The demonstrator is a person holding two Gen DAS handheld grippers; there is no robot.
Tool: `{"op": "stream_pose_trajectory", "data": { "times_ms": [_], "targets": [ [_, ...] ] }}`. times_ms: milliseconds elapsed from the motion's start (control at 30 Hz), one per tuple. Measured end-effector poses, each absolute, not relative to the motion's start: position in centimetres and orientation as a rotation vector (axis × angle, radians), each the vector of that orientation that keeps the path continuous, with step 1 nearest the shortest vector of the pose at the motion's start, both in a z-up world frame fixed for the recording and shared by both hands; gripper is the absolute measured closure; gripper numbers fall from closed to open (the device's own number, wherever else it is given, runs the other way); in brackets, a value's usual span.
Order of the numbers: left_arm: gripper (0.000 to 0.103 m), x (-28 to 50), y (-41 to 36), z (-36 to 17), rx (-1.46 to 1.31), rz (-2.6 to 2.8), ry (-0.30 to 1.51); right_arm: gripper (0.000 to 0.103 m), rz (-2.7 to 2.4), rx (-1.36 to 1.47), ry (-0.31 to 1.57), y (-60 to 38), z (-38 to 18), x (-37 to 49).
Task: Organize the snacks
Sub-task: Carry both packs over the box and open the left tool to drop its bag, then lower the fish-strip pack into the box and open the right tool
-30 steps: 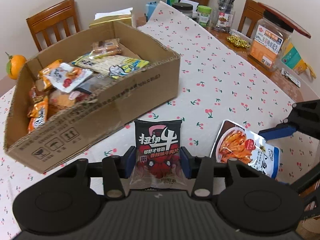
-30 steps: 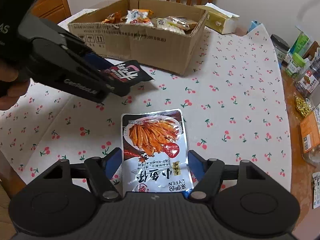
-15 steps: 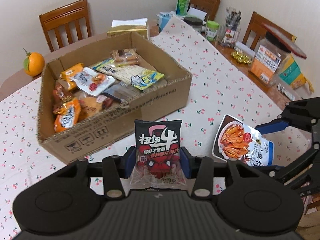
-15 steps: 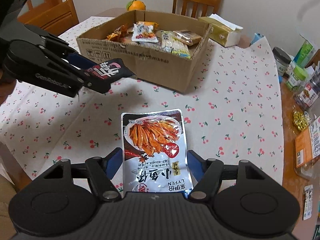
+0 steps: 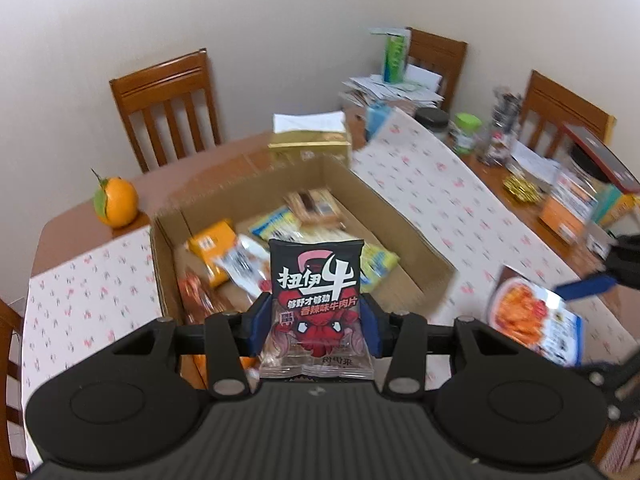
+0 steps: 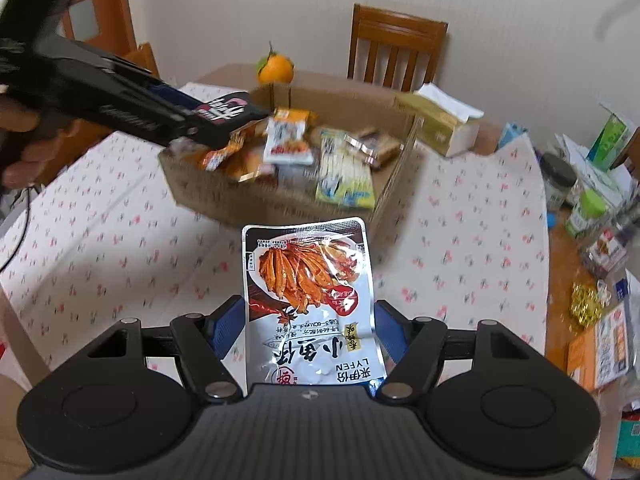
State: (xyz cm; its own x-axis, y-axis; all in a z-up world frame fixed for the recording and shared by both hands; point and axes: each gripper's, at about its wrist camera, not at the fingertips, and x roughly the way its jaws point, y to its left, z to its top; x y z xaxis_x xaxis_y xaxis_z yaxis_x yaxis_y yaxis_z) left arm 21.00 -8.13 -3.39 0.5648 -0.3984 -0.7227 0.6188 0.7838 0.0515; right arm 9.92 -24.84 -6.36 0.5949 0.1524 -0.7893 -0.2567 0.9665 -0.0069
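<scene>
The left gripper (image 5: 316,322) has its fingers clamped on a black beef-jerky packet (image 5: 316,304), held in the air over the near edge of the open cardboard box (image 5: 404,224) of snacks. The right gripper (image 6: 308,332) grips a silver dried-fish pouch (image 6: 310,300) above the cherry-print tabletop (image 6: 100,216), just in front of the box.

Open-topped box (image 5: 404,216) crowded with snacks (image 6: 344,168), tablecloth (image 6: 104,216) clear

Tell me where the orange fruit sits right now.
The orange sits on the bare wooden table corner beyond the cardboard box, left of it in the left wrist view, near a wooden chair.
</scene>
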Motion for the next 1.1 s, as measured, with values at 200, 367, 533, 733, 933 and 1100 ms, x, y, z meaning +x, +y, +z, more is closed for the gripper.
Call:
{"op": "stream_pose_trajectory", "data": {
  "times_ms": [200, 367, 533, 733, 933, 1100],
  "targets": [
    [0.04, 24.2, -9.0, -4.4, 0.273, -0.576, 0.733, 0.028, 0.216, -0.14, 0.863, -25.0, -5.1, 11.7],
    [0.012, 23.2, -7.7, -4.3, 0.212, -0.544, 0.68, 0.028, 0.203, -0.152, 0.841, -25.0, -4.3, 13.2],
    [0.003, 19.8, -5.7, -3.7, 0.233, -0.484, 0.609, 0.028, 0.199, -0.158, 0.824, -24.9, -3.6, 15.1],
    [0.001, 16.0, -3.6, -3.8, 0.219, -0.412, 0.598, 0.028, 0.217, -0.126, 0.804, -24.4, -2.7, 19.7],
    [0.001, 13.5, -2.3, -4.3, 0.226, -0.326, 0.61, 0.028, 0.227, -0.103, 0.804, -22.7, -3.1, 25.8],
    [0.001, 12.6, -1.1, -4.1, 0.208, -0.284, 0.621, 0.025, 0.175, -0.078, 0.853, -22.0, -5.4, 29.1]
  ]
}}
